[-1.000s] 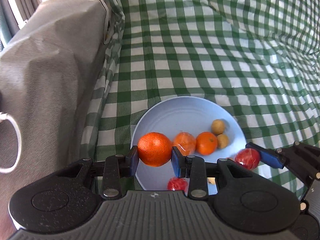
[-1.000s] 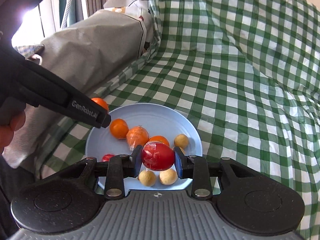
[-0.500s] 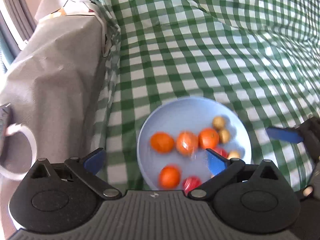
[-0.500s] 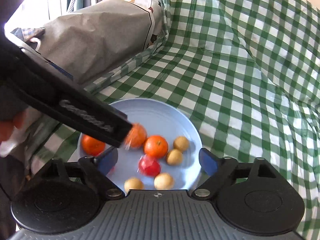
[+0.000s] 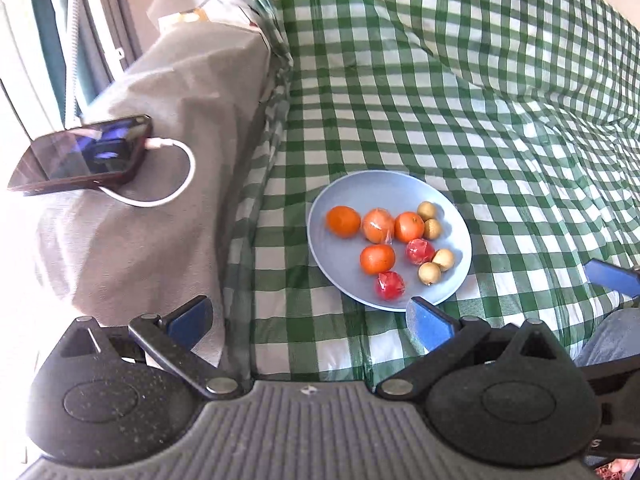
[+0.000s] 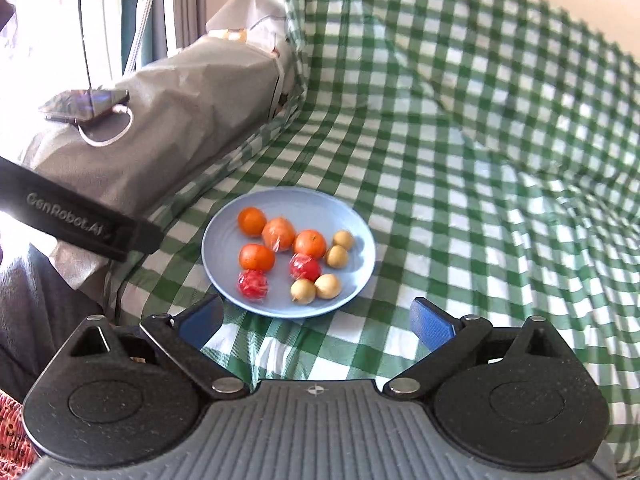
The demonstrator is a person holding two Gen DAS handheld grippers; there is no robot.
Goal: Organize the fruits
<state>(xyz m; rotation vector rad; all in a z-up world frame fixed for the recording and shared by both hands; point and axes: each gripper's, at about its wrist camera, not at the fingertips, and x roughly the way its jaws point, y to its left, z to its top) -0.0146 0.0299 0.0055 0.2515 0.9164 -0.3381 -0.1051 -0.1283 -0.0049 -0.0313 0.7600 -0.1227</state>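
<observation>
A pale blue plate (image 5: 384, 188) lies on the green checked cloth and holds all the fruit. On it are three bare oranges (image 5: 343, 221), one plastic-wrapped orange (image 5: 378, 225), two red wrapped fruits (image 5: 389, 285) and several small tan fruits (image 5: 443, 259). My left gripper (image 5: 308, 316) hangs open and empty, back from the plate's near edge. My right gripper (image 6: 316, 318) is also empty; its jaws are opening wide just short of the plate (image 6: 304, 204). A finger of the left tool (image 6: 80, 220) crosses the right wrist view at left.
A grey covered block (image 5: 168, 160) rises left of the plate, with a phone (image 5: 84, 154) and its white cable (image 5: 176, 184) on top. The green checked cloth (image 5: 440, 100) is rumpled into folds at the back right. A person's leg (image 5: 612, 336) shows at lower right.
The left gripper let go of an orange and the right one a red fruit; both now lie on the plate. Both grippers opened and drew back and up from the plate.
</observation>
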